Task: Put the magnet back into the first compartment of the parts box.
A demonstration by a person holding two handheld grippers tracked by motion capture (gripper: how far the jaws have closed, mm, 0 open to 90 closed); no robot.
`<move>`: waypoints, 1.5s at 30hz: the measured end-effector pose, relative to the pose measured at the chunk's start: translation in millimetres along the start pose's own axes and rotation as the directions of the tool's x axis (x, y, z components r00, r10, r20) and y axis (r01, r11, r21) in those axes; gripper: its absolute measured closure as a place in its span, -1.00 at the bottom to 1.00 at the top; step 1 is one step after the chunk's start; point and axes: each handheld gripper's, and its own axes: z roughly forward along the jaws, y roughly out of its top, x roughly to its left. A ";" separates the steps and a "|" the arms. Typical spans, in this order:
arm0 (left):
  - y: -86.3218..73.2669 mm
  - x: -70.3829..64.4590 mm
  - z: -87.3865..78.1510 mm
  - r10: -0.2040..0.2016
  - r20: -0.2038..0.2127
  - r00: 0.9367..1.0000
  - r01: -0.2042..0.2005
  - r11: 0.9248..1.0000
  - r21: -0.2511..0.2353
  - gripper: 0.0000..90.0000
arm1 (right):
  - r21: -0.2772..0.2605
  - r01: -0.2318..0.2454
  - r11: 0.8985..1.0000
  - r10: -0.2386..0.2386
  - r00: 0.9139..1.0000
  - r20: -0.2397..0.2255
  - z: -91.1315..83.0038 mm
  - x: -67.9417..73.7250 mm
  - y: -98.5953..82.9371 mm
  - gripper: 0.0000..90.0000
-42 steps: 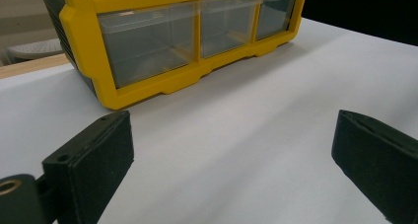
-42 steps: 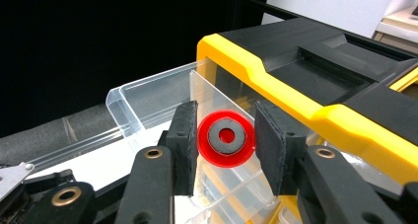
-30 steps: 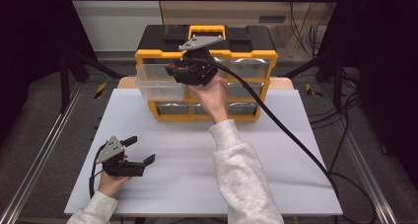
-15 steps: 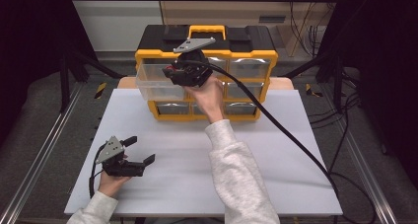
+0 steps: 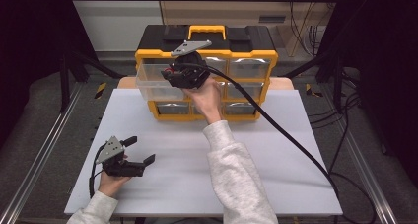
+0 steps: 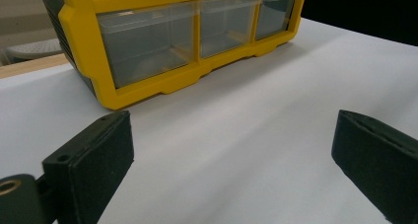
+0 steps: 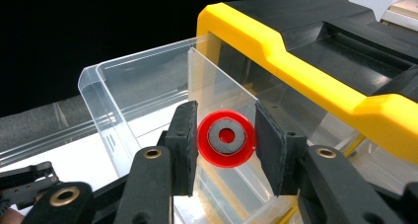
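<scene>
Drawer cabinet (image 5: 207, 76) is sitting at the far centre of the table (image 5: 276, 150). Its upper-left drawer (image 5: 153, 81) is sticking out toward the near side. Right gripper (image 5: 170, 76) is hanging over that open drawer — a disc (image 7: 226, 138) sitting between its jaws. Left gripper (image 5: 140, 152) is resting near-left on the table, well apart from the cabinet — jaws pointing right.

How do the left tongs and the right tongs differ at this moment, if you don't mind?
The left tongs stand wide open and hold nothing; the right tongs are shut on a red ring. The left tongs sit low over the white table; the right tongs are raised at the pulled-out drawer. Both have black jaws.
</scene>
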 end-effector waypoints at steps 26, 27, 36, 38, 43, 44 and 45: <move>0.1 0.2 -0.1 -0.004 0.003 1.000 0.004 1.000 -0.002 -0.96 | -0.095 -0.026 0.995 0.032 0.997 0.064 -33.1 10.5 12.3 -0.69; 0.0 0.1 0.1 -0.004 0.003 1.000 0.004 1.000 -0.001 -0.96 | -0.093 -0.022 0.995 0.029 0.997 0.072 -34.9 11.9 12.5 -0.74; 0.4 0.3 -0.7 -0.005 0.001 1.000 0.005 1.000 -0.006 -0.96 | -0.116 -0.004 0.993 0.013 0.997 0.074 -45.8 24.4 8.6 -0.91; 0.3 0.3 -0.6 -0.006 0.000 1.000 0.006 1.000 -0.004 -0.96 | -0.120 0.003 0.993 0.006 0.997 0.073 -47.9 27.1 6.8 -0.92; 0.3 0.2 -0.5 -0.007 0.000 1.000 0.007 1.000 -0.004 -0.96 | -0.126 0.017 0.992 -0.008 0.998 0.070 -55.7 34.4 -0.7 -0.94; 0.3 0.1 -0.4 -0.006 0.000 1.000 0.006 1.000 -0.003 -0.96 | -0.129 0.014 0.992 -0.006 0.998 0.066 -57.6 34.9 -2.3 -0.94; 0.3 -0.1 -0.4 -0.004 0.001 1.000 0.004 1.000 -0.003 -0.96 | -0.130 0.011 0.991 -0.003 0.998 0.063 -59.6 35.0 -3.6 -0.94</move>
